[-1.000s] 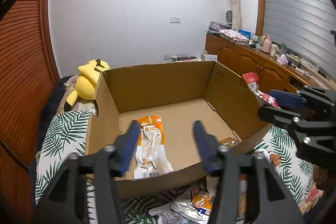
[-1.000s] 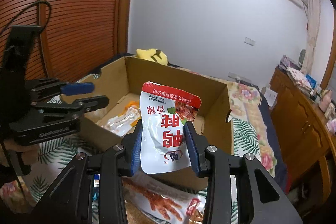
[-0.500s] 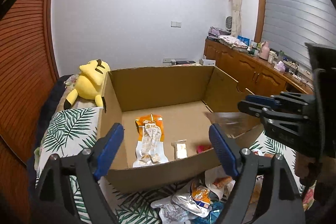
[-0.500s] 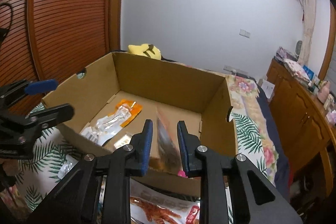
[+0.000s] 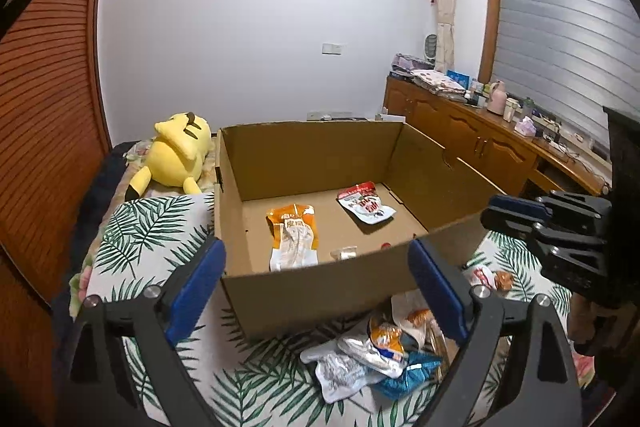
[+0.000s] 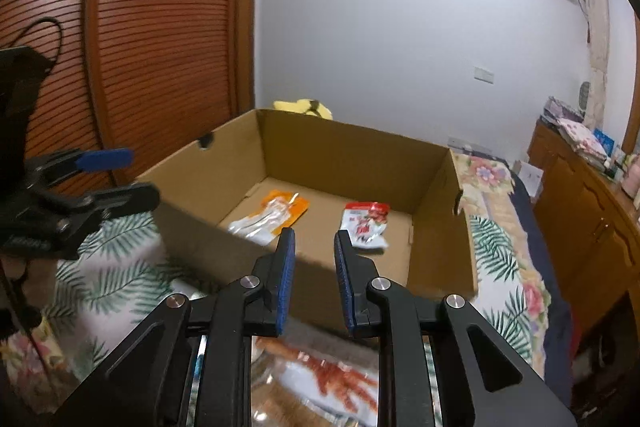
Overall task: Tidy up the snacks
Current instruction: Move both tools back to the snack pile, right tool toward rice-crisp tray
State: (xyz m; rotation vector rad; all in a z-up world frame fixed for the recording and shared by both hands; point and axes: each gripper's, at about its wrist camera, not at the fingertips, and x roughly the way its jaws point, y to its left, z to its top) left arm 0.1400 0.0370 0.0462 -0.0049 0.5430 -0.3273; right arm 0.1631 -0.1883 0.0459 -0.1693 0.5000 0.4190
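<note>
A red-and-white snack pouch point(image 6: 367, 225) lies in the cardboard box point(image 6: 332, 155), just beyond the right gripper point(image 6: 314, 281). Its jaws are released and empty. The left gripper point(image 5: 316, 283) is spread wide, near the box.

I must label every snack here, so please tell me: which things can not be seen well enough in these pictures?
- Small items by the box near wall, left view: the wall cuts them off.
- Snack pile on the bedspread, left view: packs overlap, prints too small.
- Red claw pack, right view: blurred, partly behind the right gripper.
- Plush, right view: mostly behind the box.
</note>
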